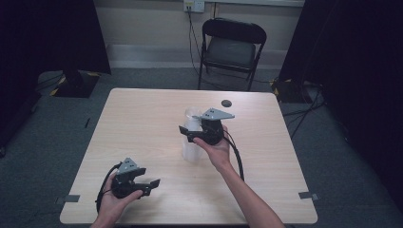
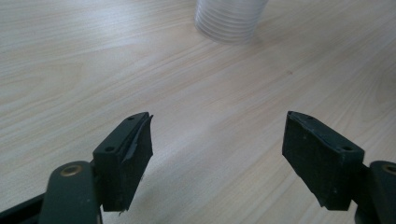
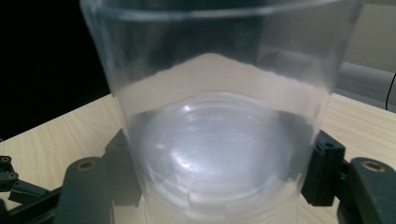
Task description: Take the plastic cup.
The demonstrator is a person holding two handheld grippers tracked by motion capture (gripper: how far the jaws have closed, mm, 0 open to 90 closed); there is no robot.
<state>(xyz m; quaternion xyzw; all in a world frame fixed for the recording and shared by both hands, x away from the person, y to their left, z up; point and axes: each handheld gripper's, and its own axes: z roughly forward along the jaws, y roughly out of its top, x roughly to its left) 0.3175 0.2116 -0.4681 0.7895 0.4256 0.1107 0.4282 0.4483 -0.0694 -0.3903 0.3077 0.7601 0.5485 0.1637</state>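
The cup (image 1: 192, 135) stood upright mid-table, mouth up, clamped by the right gripper (image 1: 186, 132); the left gripper (image 1: 153, 185) gaped empty, near left.

Room looking dim and bluish from above, corners sinking into black. Soft sheen lying across my table (image 2: 93, 56). Cup (image 3: 219, 140) in front of my right gripper (image 3: 219, 177) blurring, glare streaking its base.

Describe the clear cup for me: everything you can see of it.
The clear cup is see-through plastic with a smooth upper wall, fine ridges low down and a round rim. It stands upright, empty, on the wooden table near its middle. The right gripper has its jaws against both sides of the cup, about mid-height.
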